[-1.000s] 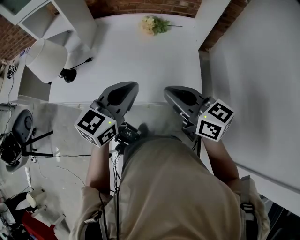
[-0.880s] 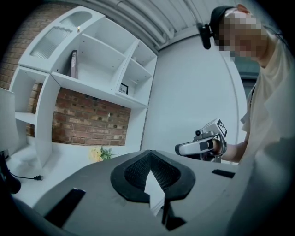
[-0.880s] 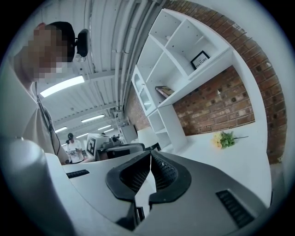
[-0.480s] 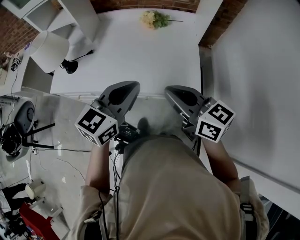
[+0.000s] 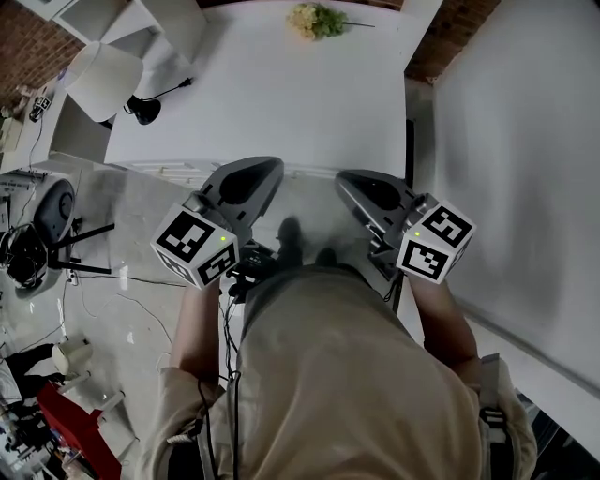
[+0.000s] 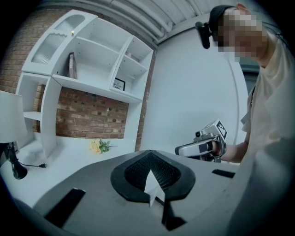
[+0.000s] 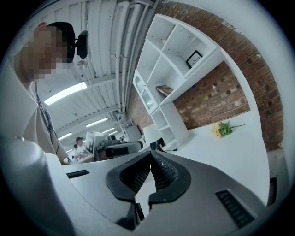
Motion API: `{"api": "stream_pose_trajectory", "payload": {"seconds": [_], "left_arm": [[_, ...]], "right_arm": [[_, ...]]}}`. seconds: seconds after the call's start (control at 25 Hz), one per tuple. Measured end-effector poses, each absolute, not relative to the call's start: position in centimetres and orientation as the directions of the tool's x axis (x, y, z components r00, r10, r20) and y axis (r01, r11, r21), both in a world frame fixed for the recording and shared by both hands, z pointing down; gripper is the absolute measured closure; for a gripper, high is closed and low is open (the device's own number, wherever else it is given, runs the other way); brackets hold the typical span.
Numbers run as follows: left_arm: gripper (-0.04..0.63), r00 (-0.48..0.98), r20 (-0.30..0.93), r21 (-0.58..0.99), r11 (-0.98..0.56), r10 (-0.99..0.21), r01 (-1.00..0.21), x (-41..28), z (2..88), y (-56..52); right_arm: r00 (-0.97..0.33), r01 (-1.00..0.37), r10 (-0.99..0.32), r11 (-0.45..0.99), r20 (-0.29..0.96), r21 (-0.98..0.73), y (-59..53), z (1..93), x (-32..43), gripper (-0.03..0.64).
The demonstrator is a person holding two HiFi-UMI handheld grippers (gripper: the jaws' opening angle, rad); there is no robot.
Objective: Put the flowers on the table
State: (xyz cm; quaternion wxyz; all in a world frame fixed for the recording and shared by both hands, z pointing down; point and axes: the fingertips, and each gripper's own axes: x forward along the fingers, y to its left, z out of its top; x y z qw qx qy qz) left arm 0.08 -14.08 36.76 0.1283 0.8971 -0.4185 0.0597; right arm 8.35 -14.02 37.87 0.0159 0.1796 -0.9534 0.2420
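A small bunch of yellow flowers [image 5: 317, 19] with green leaves lies at the far end of the white table [image 5: 281, 103], close to the brick wall. The same flowers [image 6: 98, 146] show small in the left gripper view, and the flowers [image 7: 222, 129] appear again in the right gripper view. My left gripper [image 5: 263, 165] and right gripper [image 5: 350, 177] hover side by side over the table's near edge, far from the flowers. The left gripper [image 6: 150, 155] is shut with nothing in it. The right gripper [image 7: 150, 154] is shut and empty too.
A white table lamp [image 5: 103, 80] with a black base [image 5: 142, 111] and cord stands on the table's left side. White shelving [image 6: 92, 60] lines the brick wall. A white panel [image 5: 516, 159] runs along the right. Chairs and cables lie on the floor at left [image 5: 47, 244].
Both grippers have moved forward toward the table, and their tips now reach its near edge. The flowers sit higher in the head view. Both stay shut.
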Motion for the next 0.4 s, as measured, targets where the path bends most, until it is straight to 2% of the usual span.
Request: {"api": "stream_pose_trajectory", "payload": {"seconds": [0.4], "left_arm": [[0.586, 0.639, 0.225, 0.198, -0.608, -0.735, -0.769, -1.1, 37.8, -14.1]], "right_arm": [[-0.941, -0.337, -0.305, 0.818, 0.146, -0.467, -13.1, 38.9, 7.5, 0.594]]}}
